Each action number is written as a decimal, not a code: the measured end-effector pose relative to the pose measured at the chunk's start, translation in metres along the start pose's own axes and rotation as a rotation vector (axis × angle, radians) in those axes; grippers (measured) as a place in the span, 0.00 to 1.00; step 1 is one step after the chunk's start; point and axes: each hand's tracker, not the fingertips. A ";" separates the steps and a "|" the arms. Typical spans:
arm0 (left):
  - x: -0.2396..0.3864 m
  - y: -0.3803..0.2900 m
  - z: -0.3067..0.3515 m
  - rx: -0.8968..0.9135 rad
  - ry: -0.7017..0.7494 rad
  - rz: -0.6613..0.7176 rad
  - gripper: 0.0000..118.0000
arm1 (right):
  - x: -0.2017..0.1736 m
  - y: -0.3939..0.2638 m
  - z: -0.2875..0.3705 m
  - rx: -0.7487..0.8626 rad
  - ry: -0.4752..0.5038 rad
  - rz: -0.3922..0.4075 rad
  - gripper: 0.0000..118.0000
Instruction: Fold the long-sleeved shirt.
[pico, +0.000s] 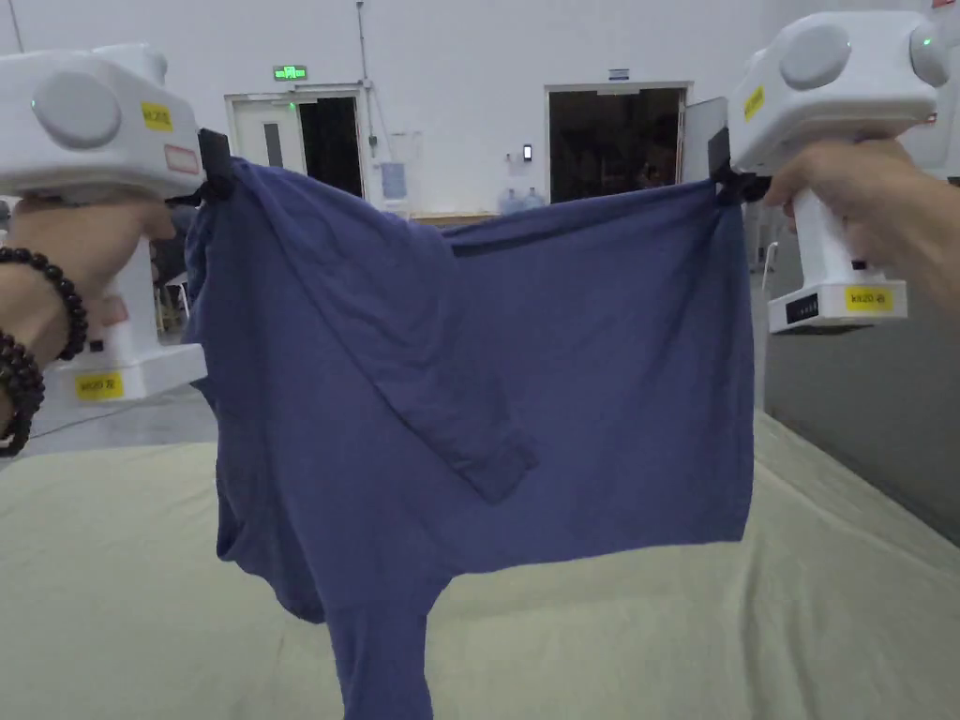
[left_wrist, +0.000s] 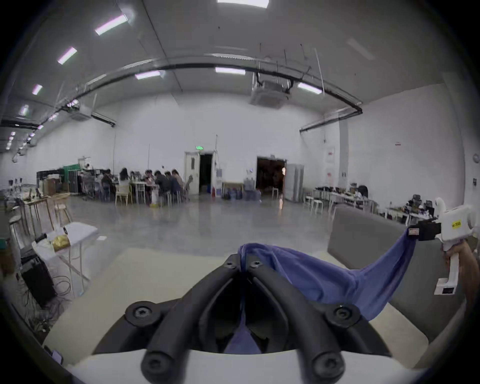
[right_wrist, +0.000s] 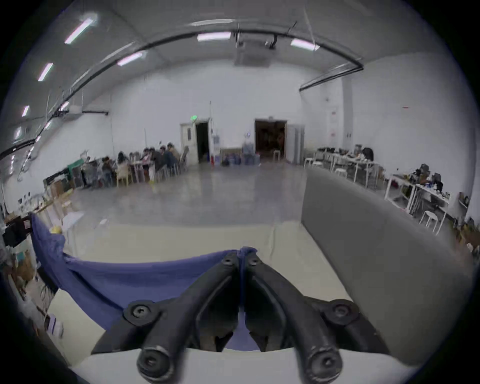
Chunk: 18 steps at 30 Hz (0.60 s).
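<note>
Fingers of the left gripper (left_wrist: 242, 262) and right gripper (right_wrist: 240, 257) pinch the blue shirt (pico: 525, 375); head view shows 1 dangling sleeve (pico: 380, 656), cut off below, above the tabletop (pico: 656, 637).

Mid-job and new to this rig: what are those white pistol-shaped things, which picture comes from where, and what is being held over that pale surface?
They are handheld two-jaw grippers, one in each of the person's hands. The head view looks forward from the person's head: the left gripper and the right gripper each pinch a top corner of the blue long-sleeved shirt, hung spread above the cream-covered table. One sleeve dangles toward it. Each gripper view looks along its own black jaws, closed on the cloth.
</note>
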 end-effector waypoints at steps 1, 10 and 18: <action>0.006 0.009 0.001 0.004 0.007 0.003 0.00 | -0.002 0.012 0.003 0.024 -0.013 0.000 0.00; 0.010 0.025 -0.023 0.015 0.012 -0.005 0.00 | -0.014 0.020 0.004 0.032 -0.032 0.052 0.00; -0.006 -0.113 -0.073 -0.213 0.014 0.021 0.00 | 0.003 -0.120 -0.064 -0.190 0.006 0.006 0.00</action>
